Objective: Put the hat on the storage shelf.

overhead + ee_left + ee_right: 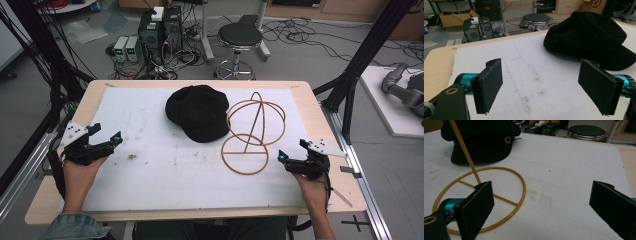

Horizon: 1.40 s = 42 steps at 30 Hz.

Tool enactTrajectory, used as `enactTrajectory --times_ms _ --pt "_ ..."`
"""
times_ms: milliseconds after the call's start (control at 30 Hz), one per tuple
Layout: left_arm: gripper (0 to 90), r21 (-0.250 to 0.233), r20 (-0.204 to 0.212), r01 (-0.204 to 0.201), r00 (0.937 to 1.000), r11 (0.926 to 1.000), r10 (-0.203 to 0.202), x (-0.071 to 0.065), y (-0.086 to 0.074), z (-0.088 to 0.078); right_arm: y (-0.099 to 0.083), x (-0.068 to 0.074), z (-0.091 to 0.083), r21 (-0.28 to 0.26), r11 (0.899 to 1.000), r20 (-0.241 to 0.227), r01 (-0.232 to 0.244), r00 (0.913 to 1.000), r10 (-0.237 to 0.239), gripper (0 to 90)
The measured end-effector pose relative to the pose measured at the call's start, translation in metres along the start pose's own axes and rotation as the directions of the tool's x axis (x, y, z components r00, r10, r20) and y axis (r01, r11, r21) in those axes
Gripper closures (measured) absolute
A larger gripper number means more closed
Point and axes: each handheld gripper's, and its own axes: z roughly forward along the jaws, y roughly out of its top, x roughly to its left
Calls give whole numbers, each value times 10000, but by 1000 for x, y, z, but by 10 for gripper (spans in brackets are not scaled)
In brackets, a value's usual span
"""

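A black cap (pixel 198 112) lies on the white mat (pixel 140 170) near the table's middle; it also shows ahead in the left gripper view (pixel 591 37) and far left in the right gripper view (pixel 481 140). Beside it on the right stands a golden wire hat stand (pixel 250 131) with a round base ring (pixel 499 200). My left gripper (pixel 107 134) rests at the mat's left edge, jaws wide apart and empty (pixel 541 92). My right gripper (pixel 292 151) sits at the right, just right of the base ring, open with nothing between its jaws (pixel 541 210).
The wooden table (pixel 320 130) carries the stained mat. Beyond the far edge stand a black round stool (pixel 240 37), computer boxes (pixel 160 30) and loose cables on the floor. Black frame posts (pixel 360 65) rise at both sides.
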Motion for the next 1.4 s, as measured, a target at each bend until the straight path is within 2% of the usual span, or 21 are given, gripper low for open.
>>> enactTrajectory --times_ms 400,733,900,1067,1400 --pt "206 -22 361 -51 9993 10000 52 -4 1 2 0 0 1 42 10000 110 -25 9999 24 54" --pt "214 -292 660 -144 9977 9995 163 -7 17 10 0 2 -1 49 10000 109 76 9999 -77 54" --pt "216 -469 878 -160 9959 9988 201 -12 26 21 0 2 -1 59 10000 126 20 9999 -21 54" --pt "224 -602 1193 -357 9919 9975 427 -19 40 37 -1 2 -1 98 9999 128 20 9999 -22 54" --pt "221 -806 1592 -57 9871 9967 185 -21 64 66 -2 0 -2 165 9998 231 -70 9997 66 54"
